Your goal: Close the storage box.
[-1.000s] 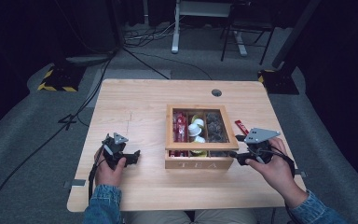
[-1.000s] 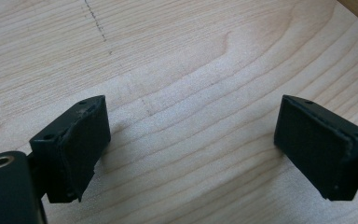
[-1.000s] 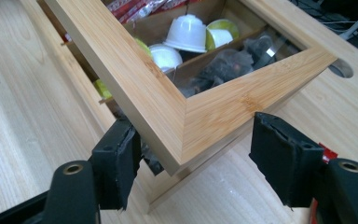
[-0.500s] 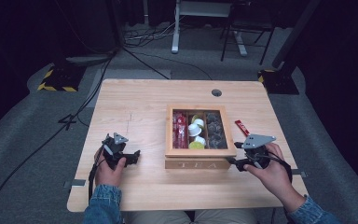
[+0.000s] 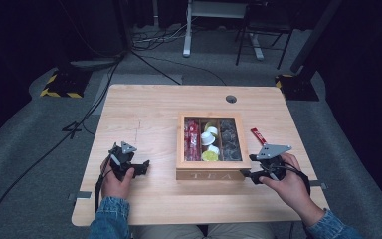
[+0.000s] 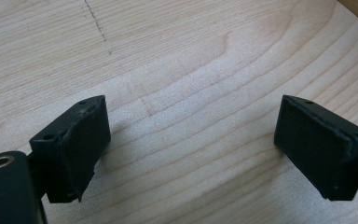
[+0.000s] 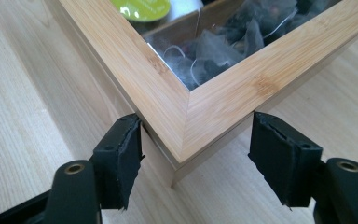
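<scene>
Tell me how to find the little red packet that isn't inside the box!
Start at the wooden table and find the tea box with the clear lid near its middle. Look just past the box's right side: the red packet lies flat on the bare wood there. Other red packets sit inside the box; this one lies outside, alone.

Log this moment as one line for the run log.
left gripper: open, over bare table | right gripper: open, jaws straddling near right corner of tea box | red packet: right of box
</scene>
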Demonstrator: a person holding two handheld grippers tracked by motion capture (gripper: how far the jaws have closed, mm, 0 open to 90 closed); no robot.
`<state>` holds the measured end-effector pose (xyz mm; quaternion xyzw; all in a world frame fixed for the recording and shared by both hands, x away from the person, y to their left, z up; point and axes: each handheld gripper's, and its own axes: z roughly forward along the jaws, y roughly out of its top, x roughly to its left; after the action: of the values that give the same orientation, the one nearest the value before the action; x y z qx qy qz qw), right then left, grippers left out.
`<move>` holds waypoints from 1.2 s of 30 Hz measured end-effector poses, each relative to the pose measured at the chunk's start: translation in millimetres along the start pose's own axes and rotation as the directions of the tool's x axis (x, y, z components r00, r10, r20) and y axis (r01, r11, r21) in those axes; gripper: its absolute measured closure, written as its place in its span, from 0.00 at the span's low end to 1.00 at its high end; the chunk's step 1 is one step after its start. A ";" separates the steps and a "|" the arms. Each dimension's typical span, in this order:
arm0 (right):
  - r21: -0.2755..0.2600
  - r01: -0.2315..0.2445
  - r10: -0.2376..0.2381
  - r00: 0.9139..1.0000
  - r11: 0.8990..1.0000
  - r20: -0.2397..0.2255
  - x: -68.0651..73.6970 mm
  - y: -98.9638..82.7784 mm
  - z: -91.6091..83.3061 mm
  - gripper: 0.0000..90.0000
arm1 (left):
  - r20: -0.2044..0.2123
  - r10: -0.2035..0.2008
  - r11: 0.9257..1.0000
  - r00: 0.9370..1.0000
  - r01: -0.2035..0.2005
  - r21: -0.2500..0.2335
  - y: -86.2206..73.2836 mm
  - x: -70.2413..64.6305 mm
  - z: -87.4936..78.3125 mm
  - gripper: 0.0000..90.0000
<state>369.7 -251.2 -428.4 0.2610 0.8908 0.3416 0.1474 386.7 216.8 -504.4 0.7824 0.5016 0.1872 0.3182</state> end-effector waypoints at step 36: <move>-0.113 -0.218 0.224 0.974 0.969 0.042 -89.1 -15.6 -57.2 0.29 | 0.001 -0.003 1.000 1.000 0.003 0.000 0.0 -0.1 0.2 0.12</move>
<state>411.9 -341.9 -390.2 0.3594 0.8322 0.3960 0.1462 386.7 216.7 -504.5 0.7815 0.5028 0.1866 0.3188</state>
